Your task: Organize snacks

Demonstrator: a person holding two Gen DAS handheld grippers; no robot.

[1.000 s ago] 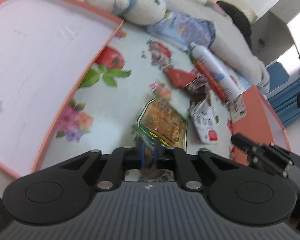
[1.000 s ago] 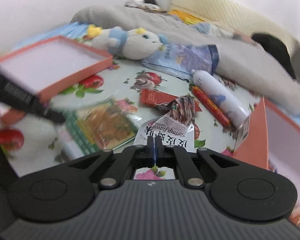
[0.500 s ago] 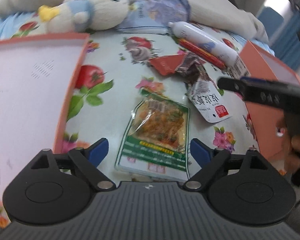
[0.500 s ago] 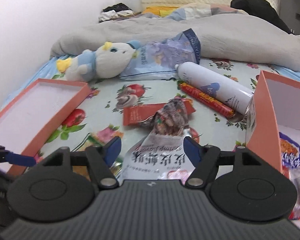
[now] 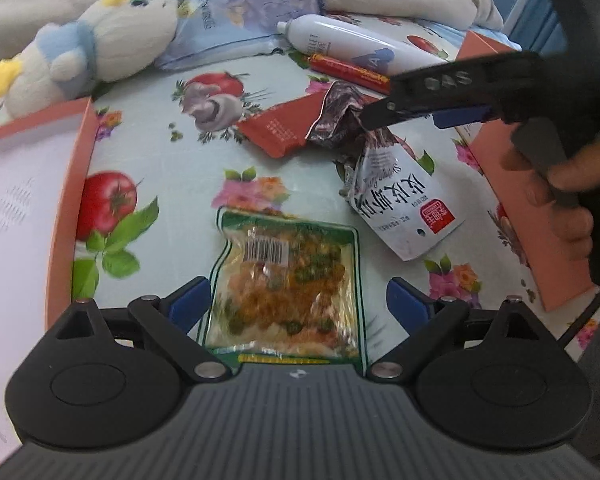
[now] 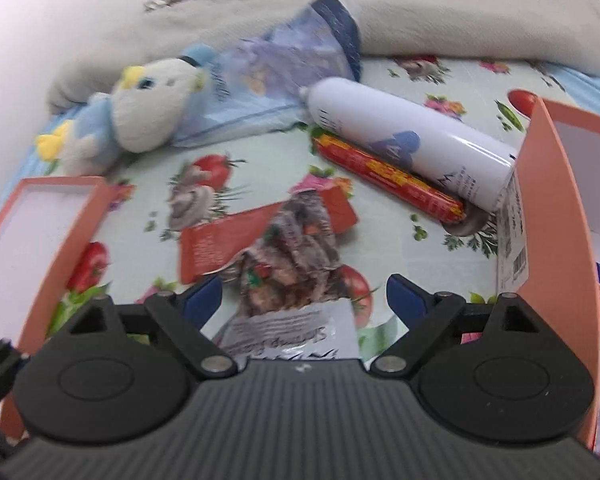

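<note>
Both sets of jaws have just been opening: left hand-held gripper point(image 5: 299, 300) now stands wide around the green-edged snack pack point(image 5: 286, 286) on the floral bedspread point(image 5: 172, 184), untouched; right hand-held gripper point(image 6: 304, 296) gapes around the white shrimp-flavour bag point(image 6: 296, 334), beside the orange box point(image 6: 556, 216).

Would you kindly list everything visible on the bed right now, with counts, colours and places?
Green-edged snack pack: 1, clear with orange filling, between the left gripper's open fingers.
White shrimp snack bag: 1, white and dark, right of it.
Red sachet: 1, mid-cloth.
Red sausage stick: 1, beside the bottle.
White bottle: 1, lying flat.
Blue bag: 1, far side.
Plush toy: 1, white and blue, far left.
Orange boxes: 2, left and right.
Grey blanket: 1, behind.
Floral cloth: 1, underneath.
Left gripper: open.
Right gripper: open, over the shrimp bag.
Hand: 1, holding the right gripper.
</note>
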